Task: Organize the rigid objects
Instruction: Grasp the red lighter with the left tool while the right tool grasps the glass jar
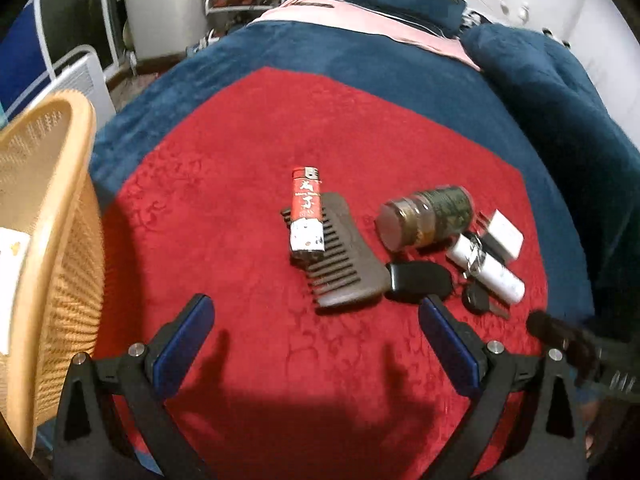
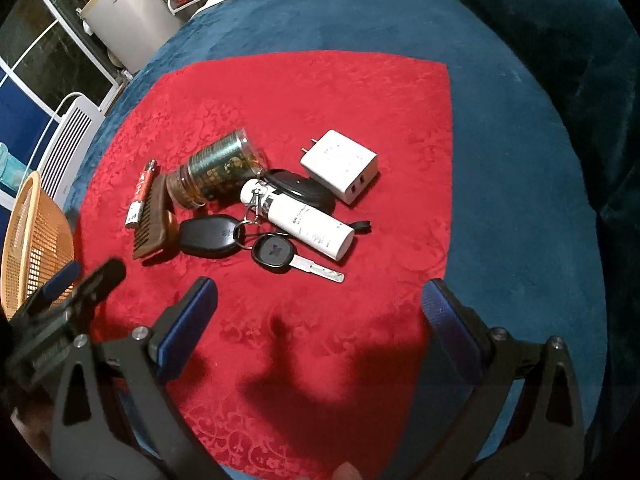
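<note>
On a red cloth [image 1: 240, 160] [image 2: 360, 100] lie a red lighter [image 1: 306, 212] [image 2: 142, 194] resting on a brown comb [image 1: 344, 256] [image 2: 156, 224], a green jar [image 1: 428, 216] [image 2: 216, 172] on its side, a black key fob [image 1: 418, 282] [image 2: 208, 236], a car key [image 2: 288, 260], a white tube [image 1: 486, 268] [image 2: 304, 226] and a white charger [image 1: 504, 236] [image 2: 340, 166]. My left gripper [image 1: 316, 312] is open, just short of the comb. My right gripper [image 2: 320, 292] hangs open in front of the car key, holding nothing.
An orange woven basket [image 1: 52, 208] [image 2: 28, 236] stands at the left edge of the bed, with something white inside. A blue blanket [image 1: 360, 52] [image 2: 520, 160] surrounds the red cloth. A white heater [image 2: 68, 136] and furniture stand beyond the bed on the left.
</note>
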`<state>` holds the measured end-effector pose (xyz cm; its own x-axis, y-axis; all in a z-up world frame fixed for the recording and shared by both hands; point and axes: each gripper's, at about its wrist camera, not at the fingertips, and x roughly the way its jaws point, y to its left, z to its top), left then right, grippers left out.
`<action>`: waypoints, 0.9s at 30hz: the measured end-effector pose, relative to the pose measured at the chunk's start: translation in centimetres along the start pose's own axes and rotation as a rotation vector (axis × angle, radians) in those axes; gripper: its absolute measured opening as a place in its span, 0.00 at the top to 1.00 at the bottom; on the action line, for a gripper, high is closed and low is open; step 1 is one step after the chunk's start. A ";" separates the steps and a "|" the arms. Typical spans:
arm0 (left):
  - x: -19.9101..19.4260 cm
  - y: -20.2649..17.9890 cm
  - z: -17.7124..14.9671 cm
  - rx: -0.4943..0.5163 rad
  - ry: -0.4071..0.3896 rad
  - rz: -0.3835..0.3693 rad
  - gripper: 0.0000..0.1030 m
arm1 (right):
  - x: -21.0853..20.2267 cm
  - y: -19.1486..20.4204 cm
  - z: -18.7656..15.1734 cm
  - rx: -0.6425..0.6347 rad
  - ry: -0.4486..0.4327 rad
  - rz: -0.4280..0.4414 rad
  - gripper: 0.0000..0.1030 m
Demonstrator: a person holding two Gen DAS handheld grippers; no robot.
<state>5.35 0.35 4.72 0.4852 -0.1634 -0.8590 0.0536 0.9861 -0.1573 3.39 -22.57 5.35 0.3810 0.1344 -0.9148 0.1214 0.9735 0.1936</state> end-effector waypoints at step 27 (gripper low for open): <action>5.6 2.1 4.6 -0.018 -0.004 0.008 0.77 | 4.1 4.9 6.5 -0.141 -0.081 0.069 0.00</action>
<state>12.19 1.68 1.76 0.4888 -0.1550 -0.8585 0.0335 0.9867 -0.1591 11.45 -18.49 4.84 0.4574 0.1921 -0.8683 -0.0349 0.9795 0.1983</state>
